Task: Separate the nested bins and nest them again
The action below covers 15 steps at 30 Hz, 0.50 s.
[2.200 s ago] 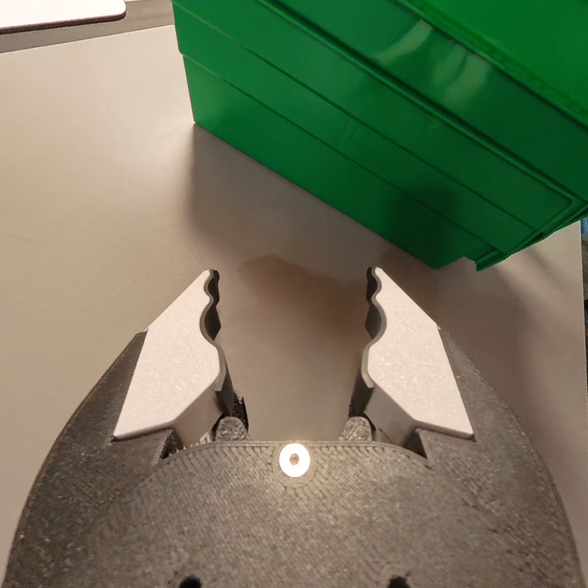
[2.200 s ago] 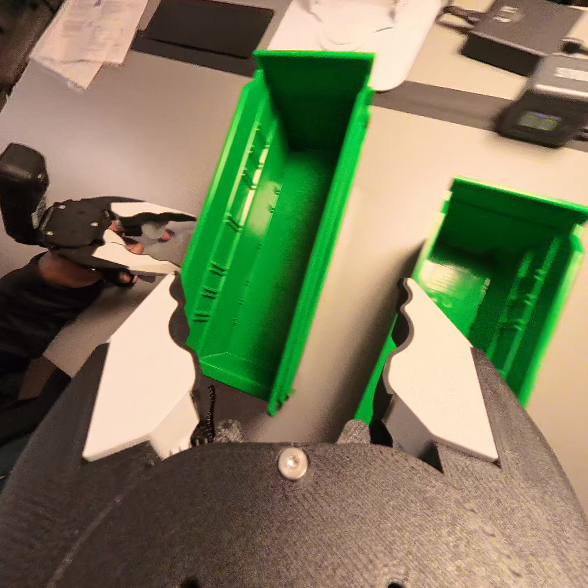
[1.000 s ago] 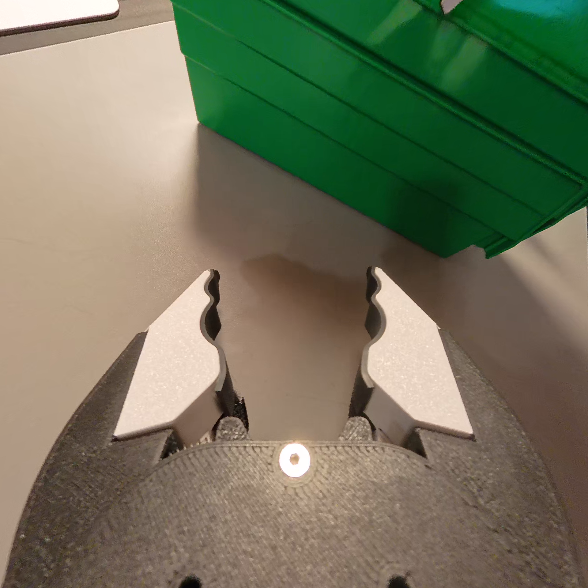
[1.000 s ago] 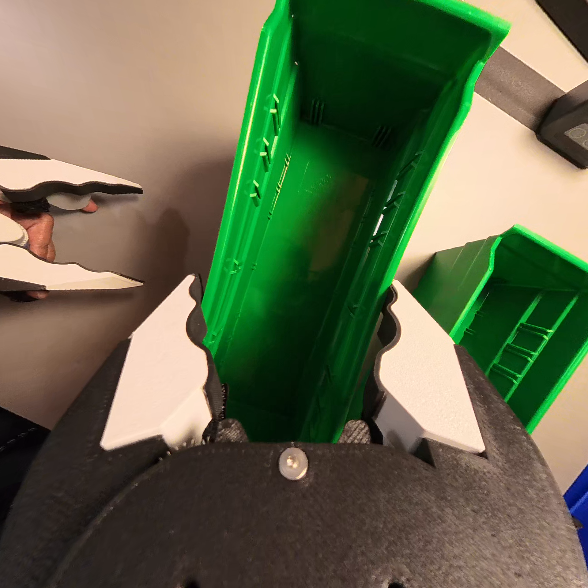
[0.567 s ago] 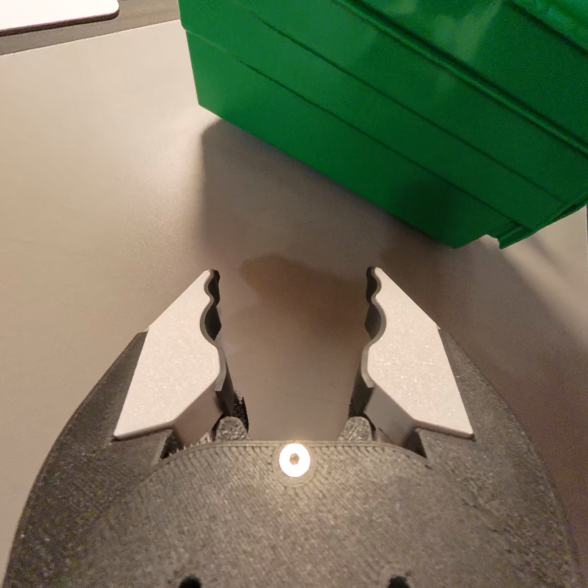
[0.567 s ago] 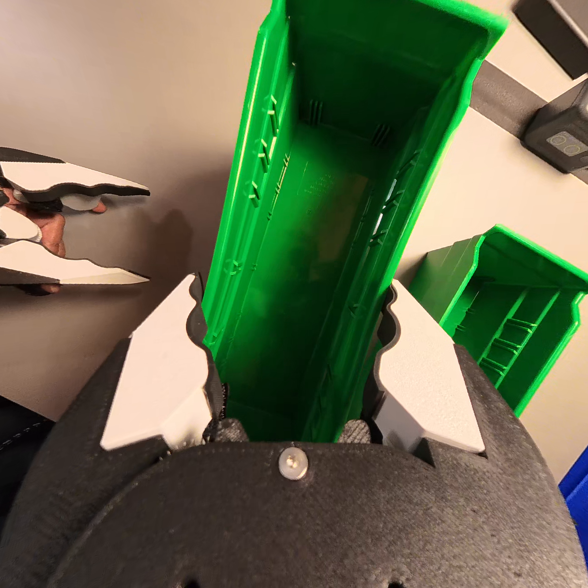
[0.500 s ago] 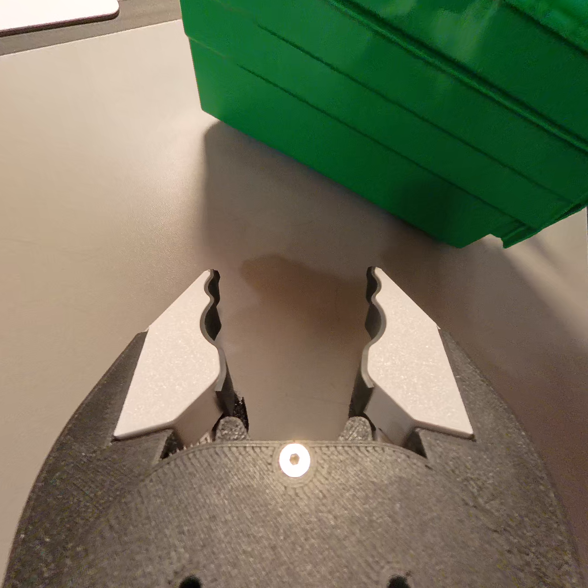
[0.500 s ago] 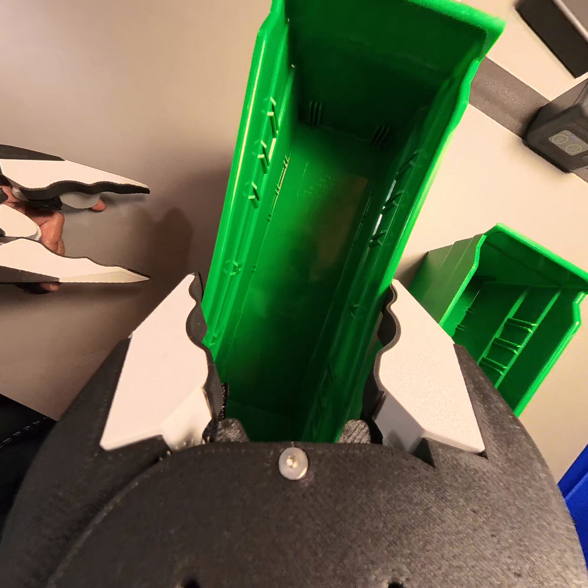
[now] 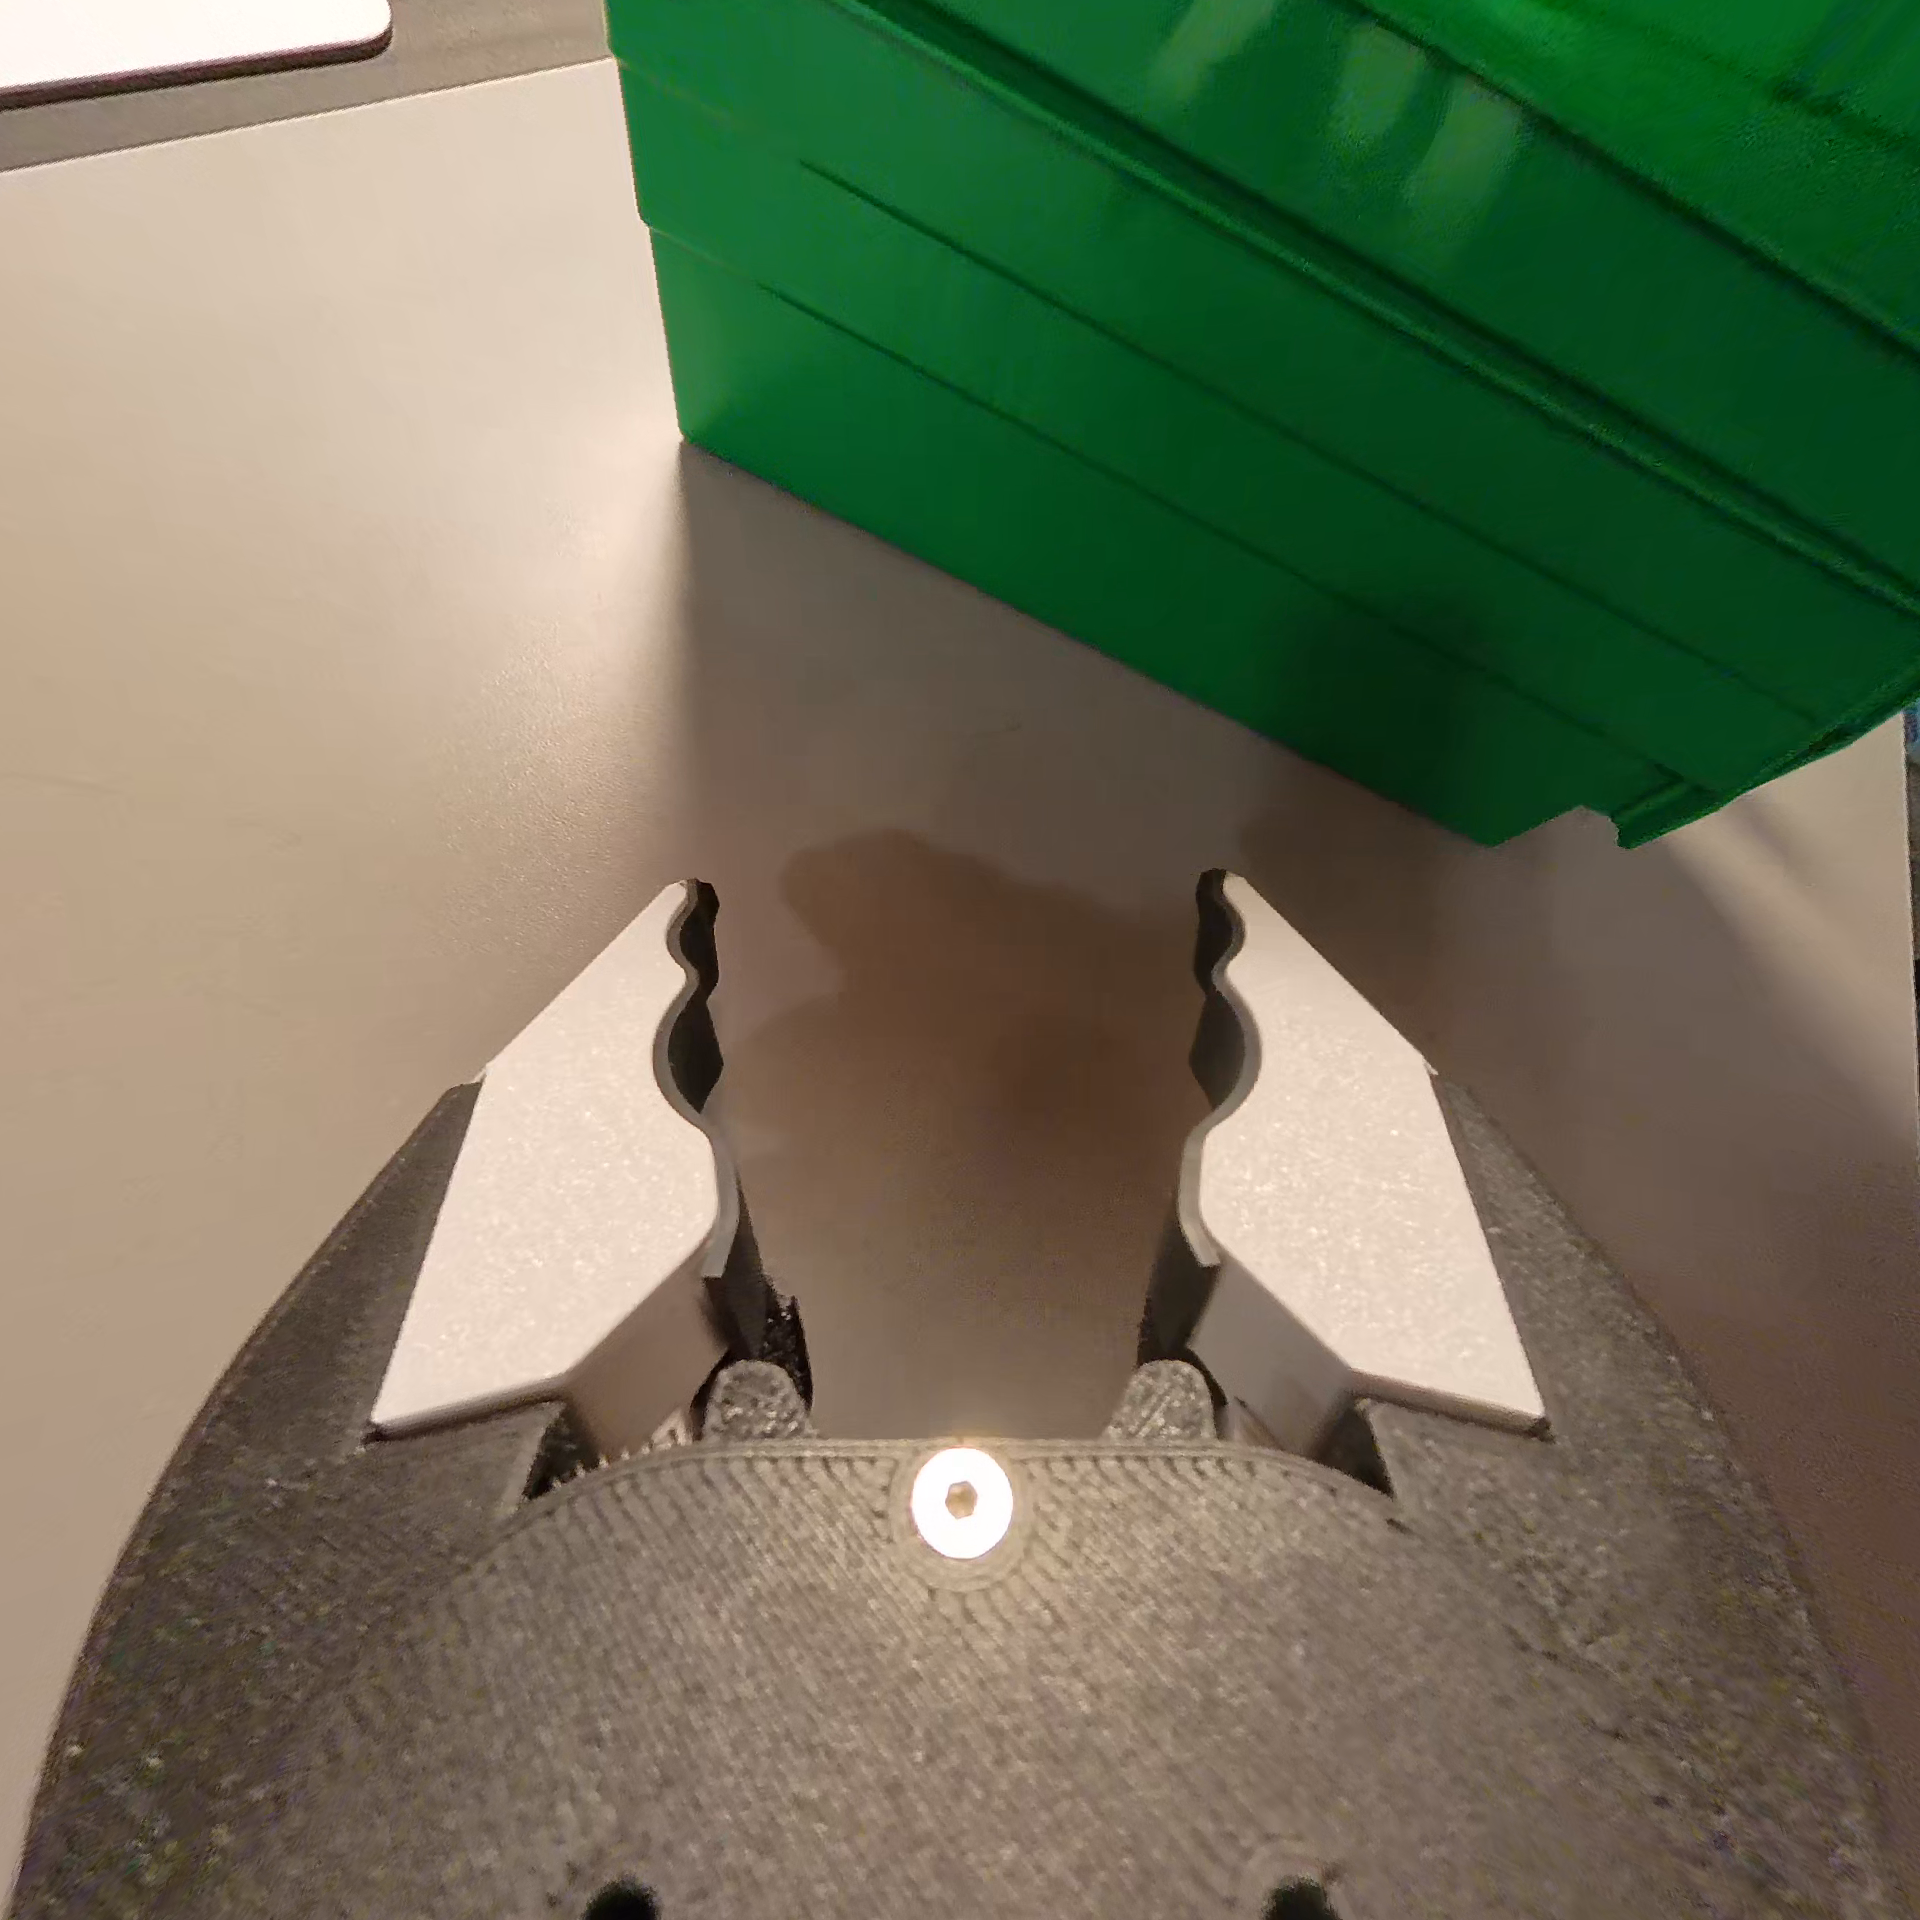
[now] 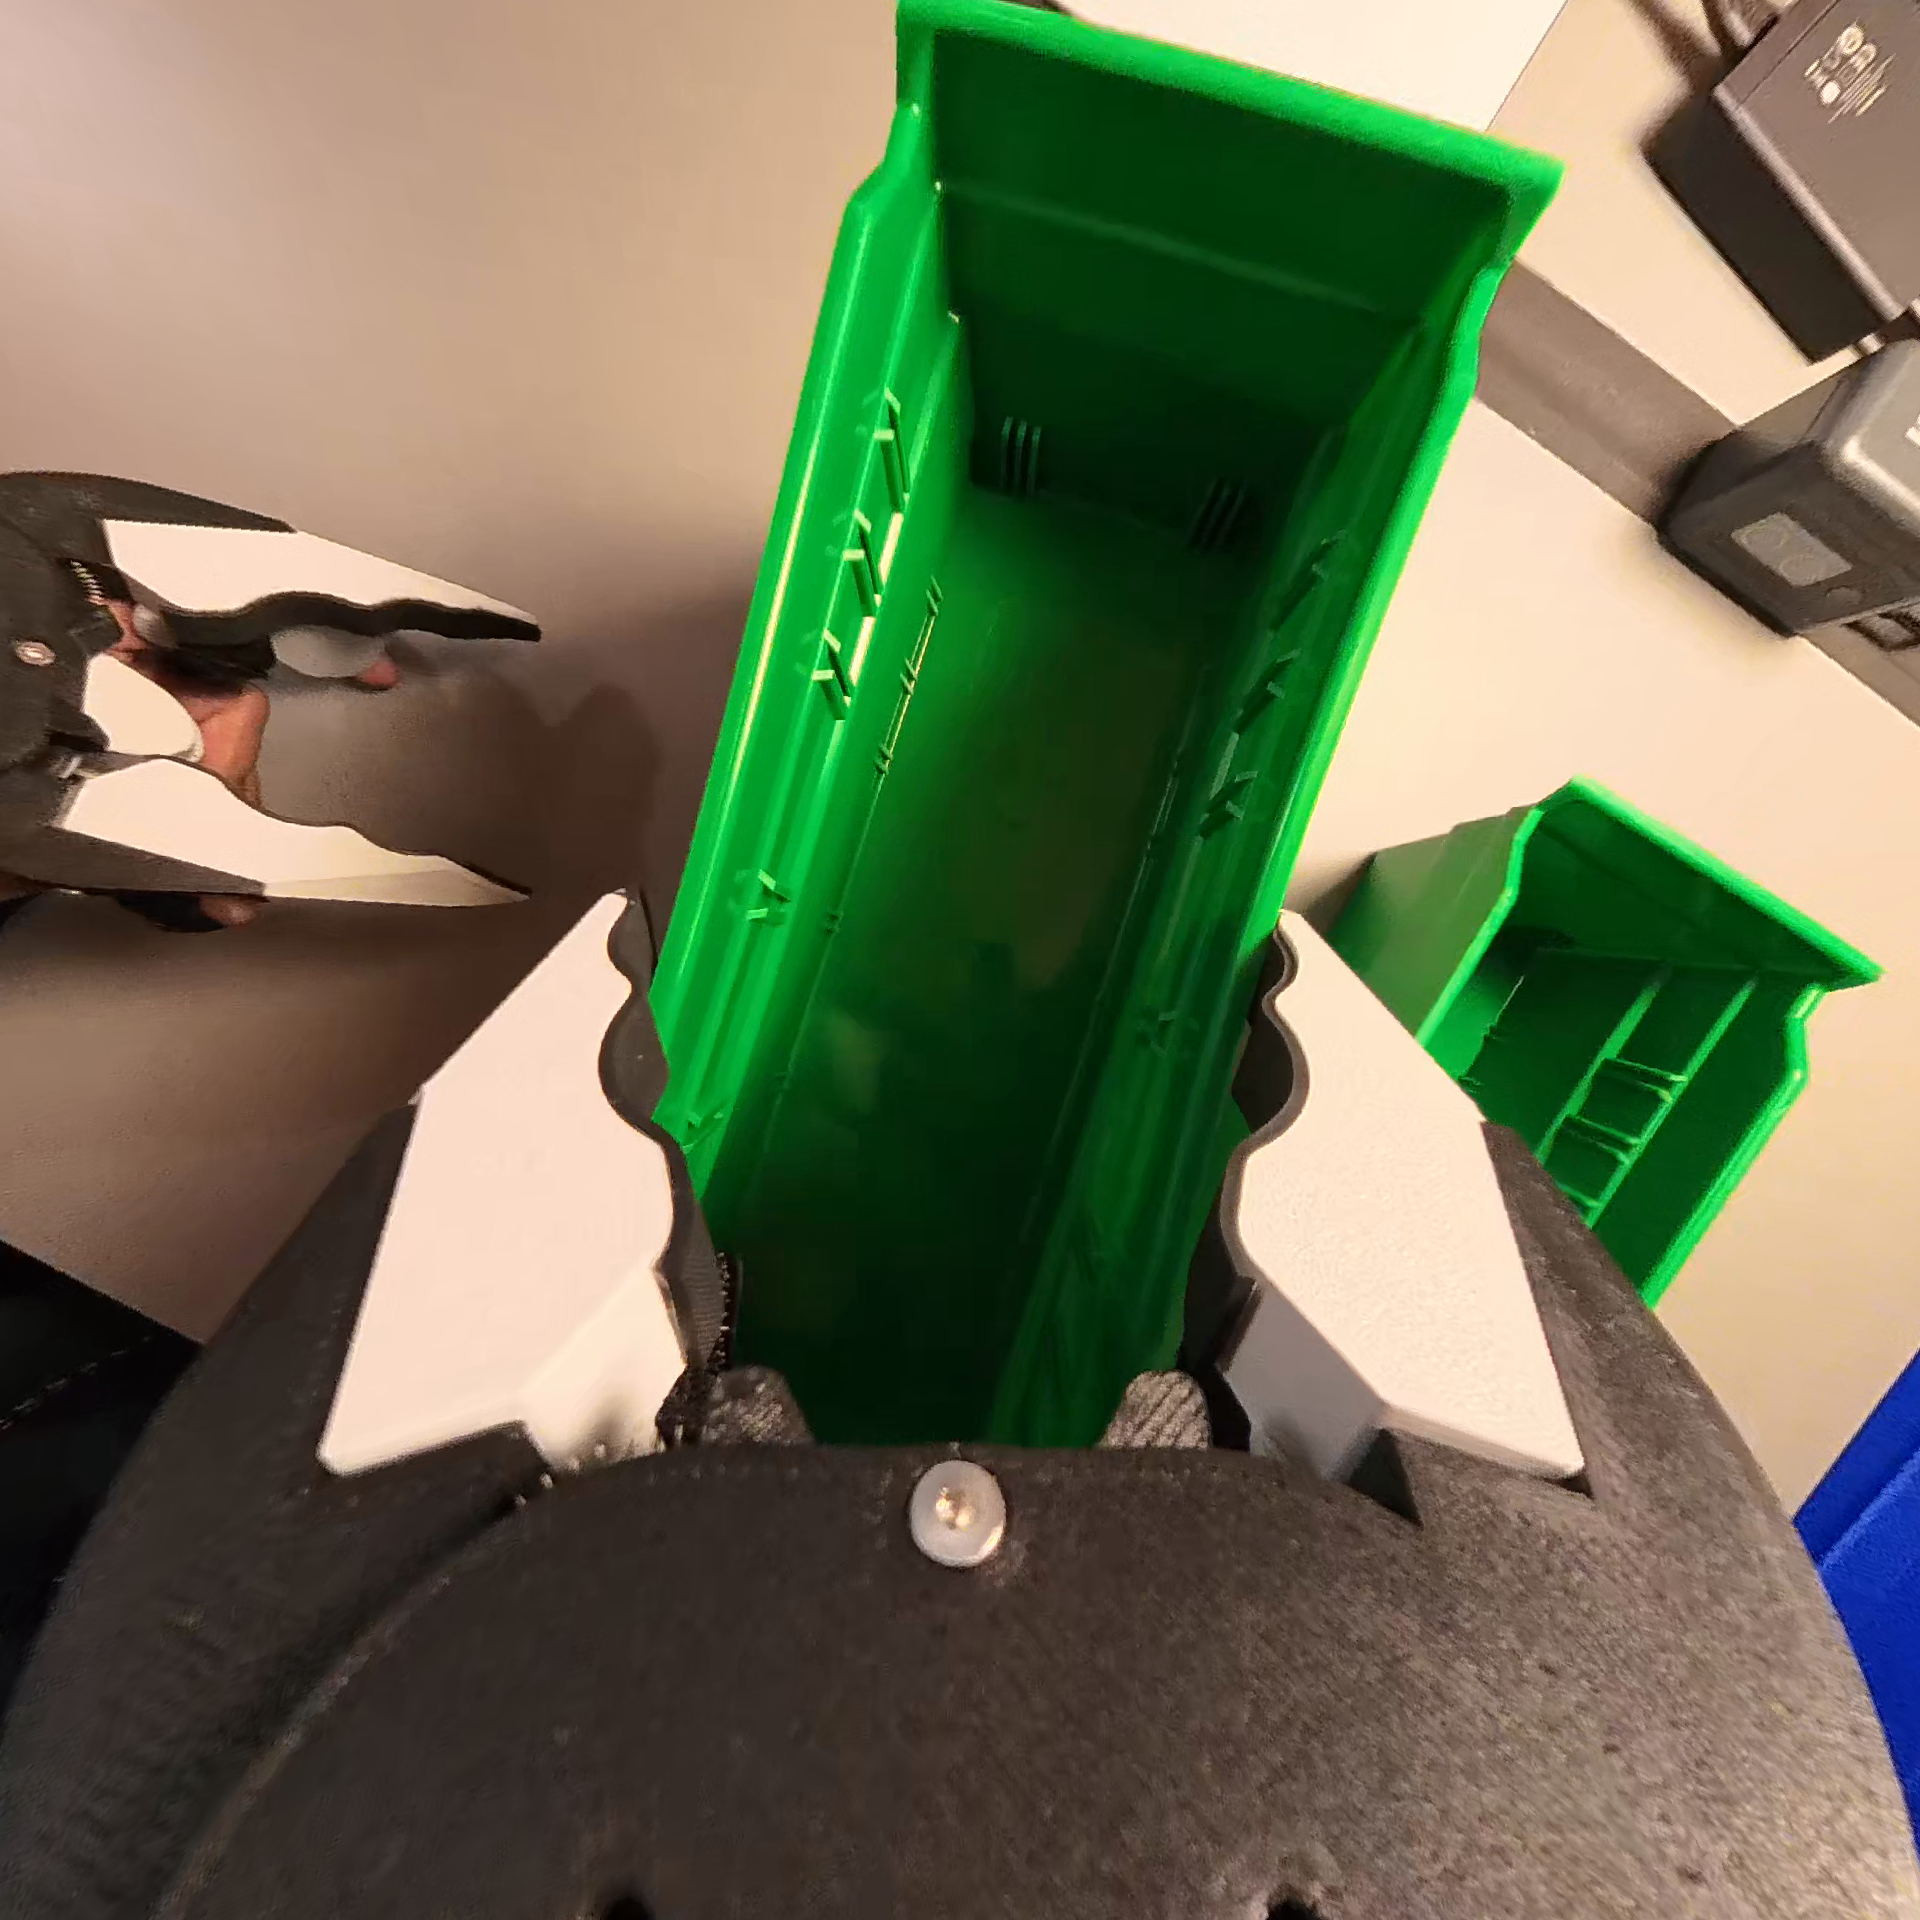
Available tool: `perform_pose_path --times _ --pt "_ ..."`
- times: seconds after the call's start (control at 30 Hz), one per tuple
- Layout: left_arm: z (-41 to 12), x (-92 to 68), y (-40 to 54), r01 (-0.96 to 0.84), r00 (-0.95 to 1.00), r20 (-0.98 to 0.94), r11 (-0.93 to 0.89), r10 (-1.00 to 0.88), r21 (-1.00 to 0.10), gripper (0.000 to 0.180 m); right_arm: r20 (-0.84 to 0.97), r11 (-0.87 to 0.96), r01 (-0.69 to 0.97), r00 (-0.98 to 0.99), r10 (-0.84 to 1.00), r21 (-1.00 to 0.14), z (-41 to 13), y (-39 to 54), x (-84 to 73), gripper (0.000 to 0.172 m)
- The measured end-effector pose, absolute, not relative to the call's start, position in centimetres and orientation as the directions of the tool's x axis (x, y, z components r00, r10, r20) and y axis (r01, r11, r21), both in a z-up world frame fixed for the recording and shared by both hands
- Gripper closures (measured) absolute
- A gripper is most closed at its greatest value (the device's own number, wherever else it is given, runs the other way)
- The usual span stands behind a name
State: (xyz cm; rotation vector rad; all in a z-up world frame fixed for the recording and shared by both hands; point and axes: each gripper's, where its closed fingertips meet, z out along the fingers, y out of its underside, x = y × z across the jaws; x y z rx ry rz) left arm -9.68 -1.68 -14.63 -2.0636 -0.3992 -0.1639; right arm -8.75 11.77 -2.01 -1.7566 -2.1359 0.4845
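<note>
Right claw [image 10: 951,925] grips long green bin [image 10: 1091,727]; left claw [image 9: 956,894] open, bare.

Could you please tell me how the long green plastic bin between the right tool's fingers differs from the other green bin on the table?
The long green plastic bin sits clamped between the right tool pads; the other green plastic bin rests free on the beige table. The held bin fills the view's centre; the other lies farther right, partly hidden. Both are open-topped, empty and ribbed inside.

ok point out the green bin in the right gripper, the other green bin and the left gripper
held green bin [image 10: 1039,831], right wrist view, inner floor
second green bin [image 10: 1621,1039], right wrist view, inside
left gripper [image 9: 956,894], left wrist view, between its open fingertips
</note>
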Motion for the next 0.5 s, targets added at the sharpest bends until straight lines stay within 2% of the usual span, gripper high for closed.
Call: perform_pose_path --times 0.33,0.5 --pt "-14.2 -10.2 -2.0 0.388 0.921 0.323 -0.431 0.217 -0.815 0.088 0.032 0.183 0.804 -0.200 0.979 -0.566 4.7 10.6 -8.6 0.057" --pt "-12.9 -13.8 -3.8 0.416 0.901 0.322 -0.363 0.291 -0.834 0.088 -0.001 0.195 0.753 -0.252 0.968 -0.629 7.9 6.7 -9.0 0.056"
